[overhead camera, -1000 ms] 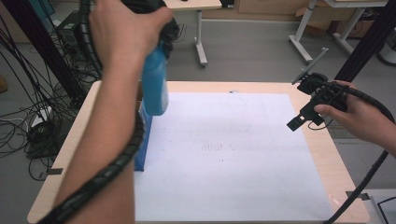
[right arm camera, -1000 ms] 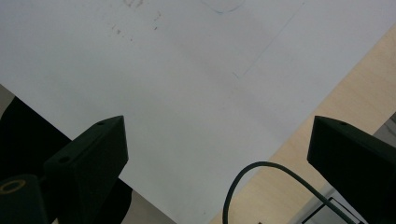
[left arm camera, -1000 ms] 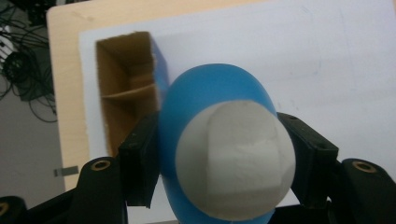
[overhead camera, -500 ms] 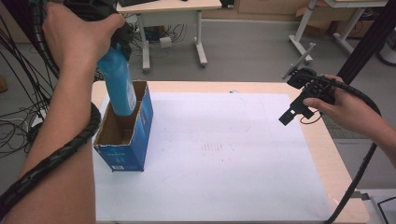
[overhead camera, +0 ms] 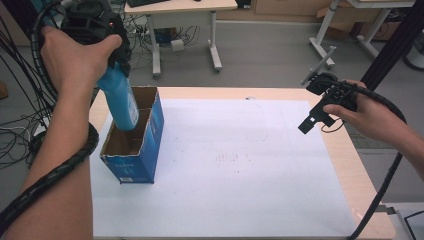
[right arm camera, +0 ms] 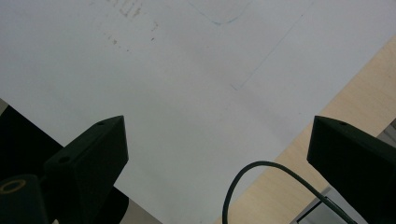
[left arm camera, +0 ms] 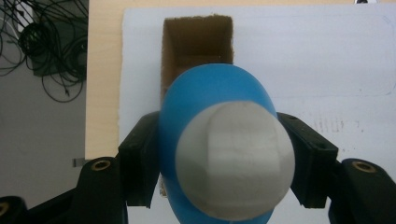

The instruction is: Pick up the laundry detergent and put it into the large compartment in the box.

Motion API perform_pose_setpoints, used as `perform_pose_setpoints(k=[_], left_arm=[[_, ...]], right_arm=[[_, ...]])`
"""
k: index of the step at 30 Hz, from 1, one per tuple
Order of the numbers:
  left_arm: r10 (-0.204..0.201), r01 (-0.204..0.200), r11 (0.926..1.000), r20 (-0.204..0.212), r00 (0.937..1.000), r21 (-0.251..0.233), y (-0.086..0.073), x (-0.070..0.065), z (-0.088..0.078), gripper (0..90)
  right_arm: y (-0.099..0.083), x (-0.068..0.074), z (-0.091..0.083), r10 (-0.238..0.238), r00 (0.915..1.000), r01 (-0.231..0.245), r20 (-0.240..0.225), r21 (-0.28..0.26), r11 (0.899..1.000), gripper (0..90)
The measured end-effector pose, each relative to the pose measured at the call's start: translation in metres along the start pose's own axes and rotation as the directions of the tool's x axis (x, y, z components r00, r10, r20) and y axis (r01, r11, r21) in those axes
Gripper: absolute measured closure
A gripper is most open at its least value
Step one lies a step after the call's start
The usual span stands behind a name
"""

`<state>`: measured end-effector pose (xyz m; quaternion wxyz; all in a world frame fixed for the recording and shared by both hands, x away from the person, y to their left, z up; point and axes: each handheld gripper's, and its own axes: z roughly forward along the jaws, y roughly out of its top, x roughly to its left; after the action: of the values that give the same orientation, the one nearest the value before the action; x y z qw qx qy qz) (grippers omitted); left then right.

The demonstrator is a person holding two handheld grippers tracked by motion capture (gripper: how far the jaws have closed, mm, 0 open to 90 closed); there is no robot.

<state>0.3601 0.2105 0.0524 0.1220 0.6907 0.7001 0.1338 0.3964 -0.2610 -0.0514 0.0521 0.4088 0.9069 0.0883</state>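
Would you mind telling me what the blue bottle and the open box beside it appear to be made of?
Blue bottle: probably plastic, smooth with a soft sheen; its pale cap looks matte.
Box: cardboard, judging by the raw brown inner walls and frayed cut rim; the outside is printed blue and slightly glossy.

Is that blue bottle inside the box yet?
Partly in: the blue bottle dips its lower end into the open box, held by the left gripper.

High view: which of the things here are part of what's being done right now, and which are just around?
In use:
- blue bottle, clamped in the left gripper
- open blue carton, bottle bottom inside it
- white sheet under the carton

Just around:
- right gripper, open and holding nothing, above the sheet
- desks behind the table
- floor cables
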Motion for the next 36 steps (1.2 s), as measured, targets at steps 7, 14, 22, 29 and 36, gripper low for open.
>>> perform_pose_setpoints(k=[7,14,22,29,36], left_arm=[[-0.002,0.002,1.0000,0.002,1.0000,0.007,-0.007,0.006,0.016,37.4],[0.005,-0.005,0.9997,0.003,1.0000,0.024,-0.011,0.011,0.028,37.4],[0.012,-0.012,0.9991,0.008,0.9999,0.040,-0.018,0.015,0.044,37.4],[0.021,-0.022,0.9984,0.019,0.9996,0.052,-0.022,0.019,0.058,37.4],[0.036,-0.036,0.9969,0.008,0.9993,0.070,-0.025,0.018,0.074,37.5]], right_arm=[[0.000,0.004,-0.001,-0.007,1.0000,0.007,0.007,0.003,1.000,5.2],[0.000,0.008,-0.002,-0.013,0.9998,0.013,0.013,0.001,1.000,5.1],[-0.001,0.011,-0.002,-0.013,0.9997,0.013,0.018,0.006,1.000,5.2],[0.000,0.014,-0.001,-0.016,0.9997,0.016,0.019,0.015,1.000,5.2],[0.000,0.016,0.000,-0.018,0.9996,0.017,0.022,0.019,1.000,5.2]])
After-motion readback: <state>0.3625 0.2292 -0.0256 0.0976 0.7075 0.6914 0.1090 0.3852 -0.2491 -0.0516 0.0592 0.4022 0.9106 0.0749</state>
